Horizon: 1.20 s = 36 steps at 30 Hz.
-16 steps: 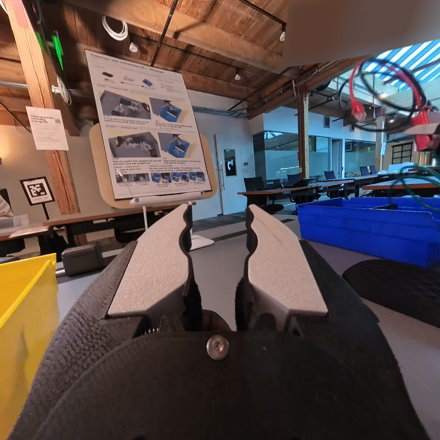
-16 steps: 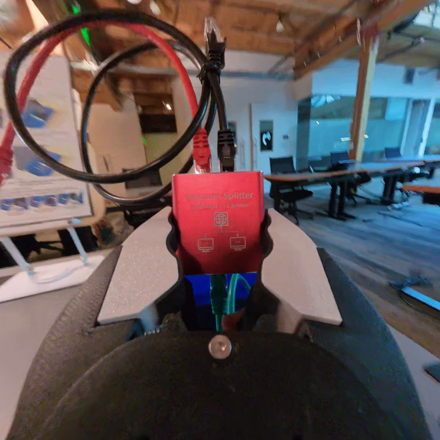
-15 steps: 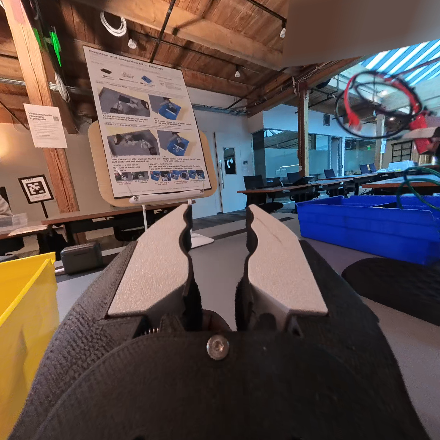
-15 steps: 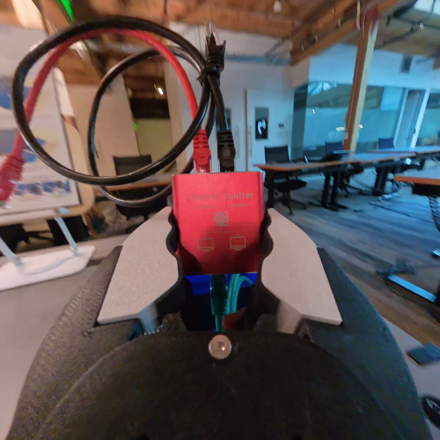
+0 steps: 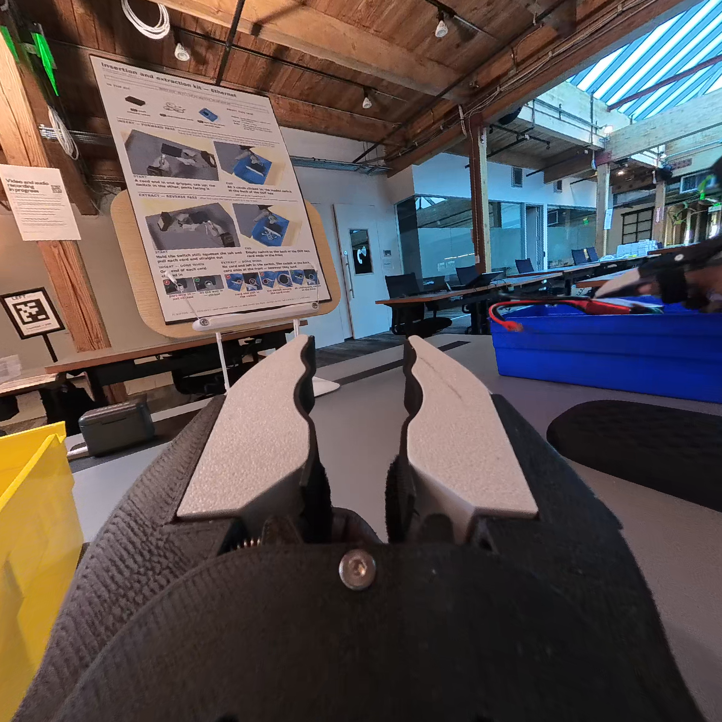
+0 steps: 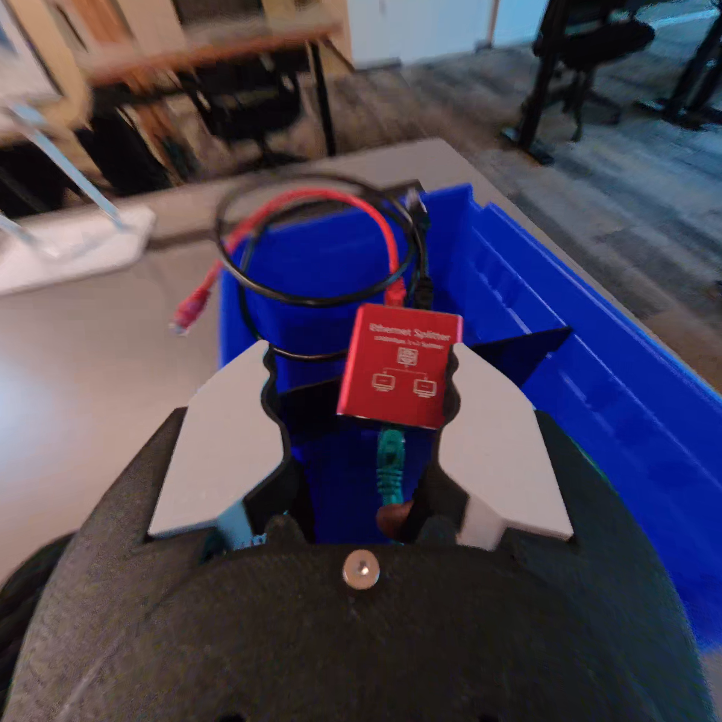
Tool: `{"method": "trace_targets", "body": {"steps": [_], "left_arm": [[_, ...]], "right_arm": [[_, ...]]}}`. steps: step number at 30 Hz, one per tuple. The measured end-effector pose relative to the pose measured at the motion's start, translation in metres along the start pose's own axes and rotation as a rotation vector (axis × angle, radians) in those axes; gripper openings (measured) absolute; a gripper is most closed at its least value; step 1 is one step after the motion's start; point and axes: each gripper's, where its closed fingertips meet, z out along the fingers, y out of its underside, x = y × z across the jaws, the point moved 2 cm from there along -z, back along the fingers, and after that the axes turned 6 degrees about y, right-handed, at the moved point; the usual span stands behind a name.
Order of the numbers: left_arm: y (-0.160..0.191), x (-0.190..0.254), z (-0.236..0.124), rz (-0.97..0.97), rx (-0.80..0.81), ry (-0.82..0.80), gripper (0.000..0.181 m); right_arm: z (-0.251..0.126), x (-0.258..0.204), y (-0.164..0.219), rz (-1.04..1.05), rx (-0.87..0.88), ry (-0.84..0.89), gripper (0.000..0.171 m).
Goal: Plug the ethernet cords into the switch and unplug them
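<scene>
The red switch (image 6: 398,367) hangs low over the blue bin (image 6: 547,312), with a red cord (image 6: 351,203) and a black cord (image 6: 312,301) plugged into its far end and a green cord (image 6: 390,469) in its near end. My right gripper (image 6: 361,351) is open around it: the switch leans by the right finger, with a clear gap to the left finger. The red cord's free plug hangs over the bin's left rim. My left gripper (image 5: 357,344) is open and empty, low over the grey table. In the left wrist view the bin (image 5: 605,351) and the red cord (image 5: 504,318) show at the right.
A black divider (image 6: 519,351) crosses the blue bin. A yellow bin (image 5: 31,527) stands at the left, a dark grey box (image 5: 115,424) behind it. An instruction board on a white stand (image 5: 203,195) is at the back. A black pad (image 5: 644,441) lies to the right. Tip to tip, the grippers are about 45 cm apart.
My right gripper has tipped down from high in the air to over the blue bin, and its jaws have opened off the switch. The left gripper has barely moved.
</scene>
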Motion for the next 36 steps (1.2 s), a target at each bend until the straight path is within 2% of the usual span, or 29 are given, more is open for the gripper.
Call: {"method": "trace_targets", "body": {"steps": [1, 4, 7, 9, 11, 15, 16, 17, 19, 20, 25, 29, 36], "left_arm": [[0.0, 0.0, 0.0, 0.0, 0.0, -0.001, 0.043], [0.001, 0.0, 0.0, 0.0, -0.005, 0.0, 0.043], [0.001, 0.0, 0.0, 0.005, -0.008, 0.0, 0.043], [0.002, 0.0, 0.001, 0.003, -0.012, -0.003, 0.042], [0.002, 0.0, 0.001, -0.001, -0.018, -0.006, 0.042], [0.003, 0.001, 0.001, -0.001, -0.021, -0.006, 0.042], [0.003, 0.001, 0.002, -0.001, -0.024, -0.005, 0.042], [0.004, 0.001, 0.002, 0.0, -0.027, -0.003, 0.042], [0.004, 0.002, 0.002, 0.001, -0.031, 0.002, 0.042], [0.004, 0.002, 0.002, 0.0, -0.032, 0.002, 0.042], [0.005, 0.002, 0.002, -0.004, -0.032, 0.002, 0.041], [0.005, 0.003, 0.002, -0.003, -0.032, 0.007, 0.041], [0.005, 0.005, 0.002, 0.006, -0.037, 0.017, 0.041]], "right_arm": [[-0.006, -0.003, -0.01, 0.048, 0.072, -0.054, 0.088], [-0.035, -0.003, -0.037, 0.11, 0.26, -0.138, 0.087], [-0.063, -0.006, -0.039, 0.012, 0.264, -0.206, 0.084], [-0.078, -0.016, -0.021, -0.114, 0.18, -0.325, 0.082], [-0.09, -0.021, 0.012, -0.219, 0.017, -0.416, 0.087], [-0.104, -0.011, 0.08, -0.488, -0.308, -0.452, 0.093], [-0.102, -0.009, 0.086, -0.537, -0.337, -0.438, 0.083], [-0.099, -0.01, 0.09, -0.553, -0.365, -0.435, 0.067], [-0.095, -0.02, 0.099, -0.565, -0.426, -0.483, 0.025], [-0.093, -0.025, 0.1, -0.587, -0.422, -0.491, 0.016], [-0.062, -0.053, 0.092, -0.695, -0.3, -0.394, 0.016], [-0.033, -0.088, 0.086, -0.655, -0.174, -0.372, 0.017], [-0.011, -0.147, 0.085, -0.684, -0.206, -0.335, 0.019]]}}
